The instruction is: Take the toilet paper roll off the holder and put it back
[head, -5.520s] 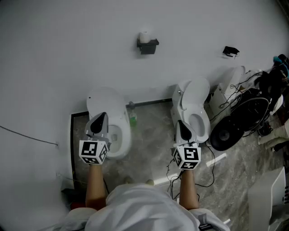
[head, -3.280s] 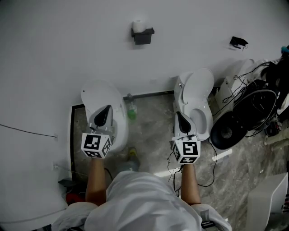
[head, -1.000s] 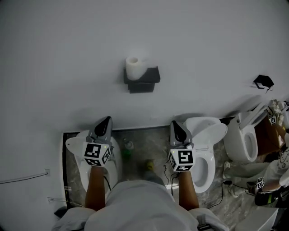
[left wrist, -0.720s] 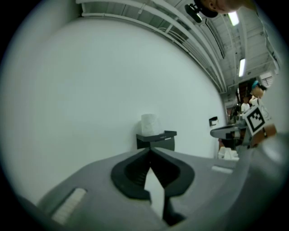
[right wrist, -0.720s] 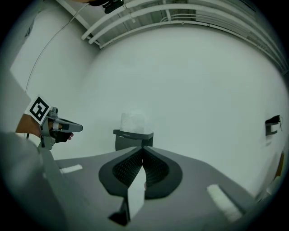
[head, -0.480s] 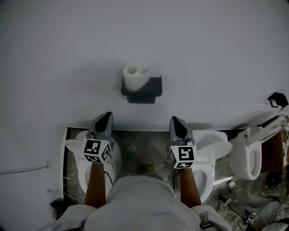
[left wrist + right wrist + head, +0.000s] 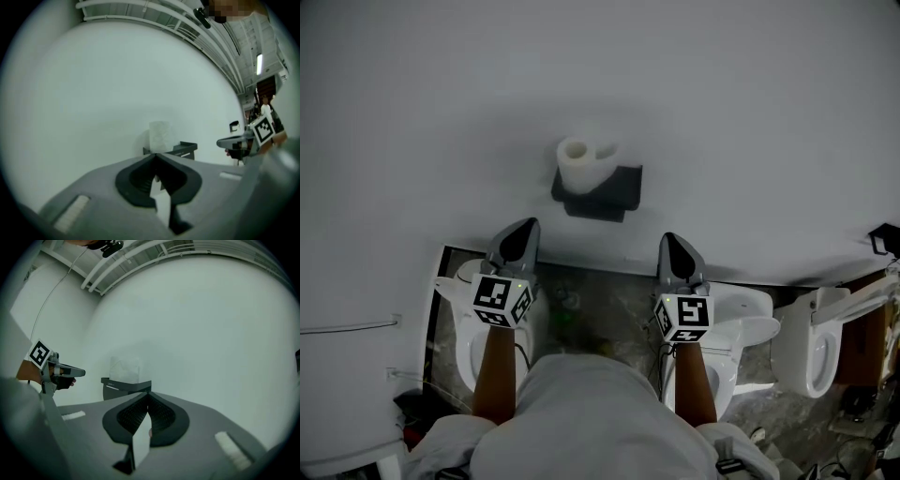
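Observation:
A white toilet paper roll point(image 7: 583, 161) stands upright on a dark wall-mounted holder point(image 7: 602, 194) on the white wall. The roll point(image 7: 161, 136) and holder point(image 7: 180, 149) show ahead in the left gripper view, and the roll point(image 7: 124, 369) on its holder point(image 7: 125, 386) shows left of centre in the right gripper view. My left gripper point(image 7: 521, 234) is below and left of the holder, jaws shut and empty. My right gripper point(image 7: 673, 246) is below and right of it, jaws shut with nothing between them. Both are well short of the roll.
Below the grippers stand two white toilets point(image 7: 471, 323) point(image 7: 741, 330) on a marbled floor point(image 7: 600, 305). A third toilet point(image 7: 811, 342) is at the right. A small dark fitting point(image 7: 886, 238) sticks out of the wall at the far right.
The view has closed in on the wall; roll and holder look larger. Both grippers have moved up towards the holder and stay shut.

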`<state>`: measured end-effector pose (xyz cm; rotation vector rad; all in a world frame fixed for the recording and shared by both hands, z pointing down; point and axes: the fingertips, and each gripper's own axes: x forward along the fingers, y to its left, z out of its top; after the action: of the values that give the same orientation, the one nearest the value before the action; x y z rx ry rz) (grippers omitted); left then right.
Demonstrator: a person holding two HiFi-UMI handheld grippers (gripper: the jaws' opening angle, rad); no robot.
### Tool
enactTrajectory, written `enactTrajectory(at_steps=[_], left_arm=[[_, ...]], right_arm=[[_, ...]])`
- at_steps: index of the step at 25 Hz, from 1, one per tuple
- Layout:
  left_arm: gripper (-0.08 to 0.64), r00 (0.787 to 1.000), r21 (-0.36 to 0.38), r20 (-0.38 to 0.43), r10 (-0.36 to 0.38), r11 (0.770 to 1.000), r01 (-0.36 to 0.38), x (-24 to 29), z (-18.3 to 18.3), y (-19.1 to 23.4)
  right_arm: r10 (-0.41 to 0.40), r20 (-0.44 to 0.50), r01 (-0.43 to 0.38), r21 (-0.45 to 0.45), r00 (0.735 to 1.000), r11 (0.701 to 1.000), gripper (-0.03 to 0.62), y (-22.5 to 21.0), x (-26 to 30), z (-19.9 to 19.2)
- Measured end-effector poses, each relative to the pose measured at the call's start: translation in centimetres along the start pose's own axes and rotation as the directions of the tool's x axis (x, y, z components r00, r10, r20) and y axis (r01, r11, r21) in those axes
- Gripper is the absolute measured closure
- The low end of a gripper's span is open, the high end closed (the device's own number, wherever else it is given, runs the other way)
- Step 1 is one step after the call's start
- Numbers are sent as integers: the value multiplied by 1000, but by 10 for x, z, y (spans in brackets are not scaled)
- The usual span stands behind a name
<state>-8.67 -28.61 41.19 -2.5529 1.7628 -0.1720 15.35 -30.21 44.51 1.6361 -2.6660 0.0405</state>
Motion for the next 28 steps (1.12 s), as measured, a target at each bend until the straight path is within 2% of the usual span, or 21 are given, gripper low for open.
enactTrajectory(at_steps=[10,28], left_arm=[[560,1000,-15,19,-16,1000,16,11,9,6],[558,991,-3,60,-116,993,116,26,19,15]], right_arm=[[-20,-4,20,36,1000,999,591,-7,6,0],[-80,-11,80,-18,997,997,591,8,16,10]])
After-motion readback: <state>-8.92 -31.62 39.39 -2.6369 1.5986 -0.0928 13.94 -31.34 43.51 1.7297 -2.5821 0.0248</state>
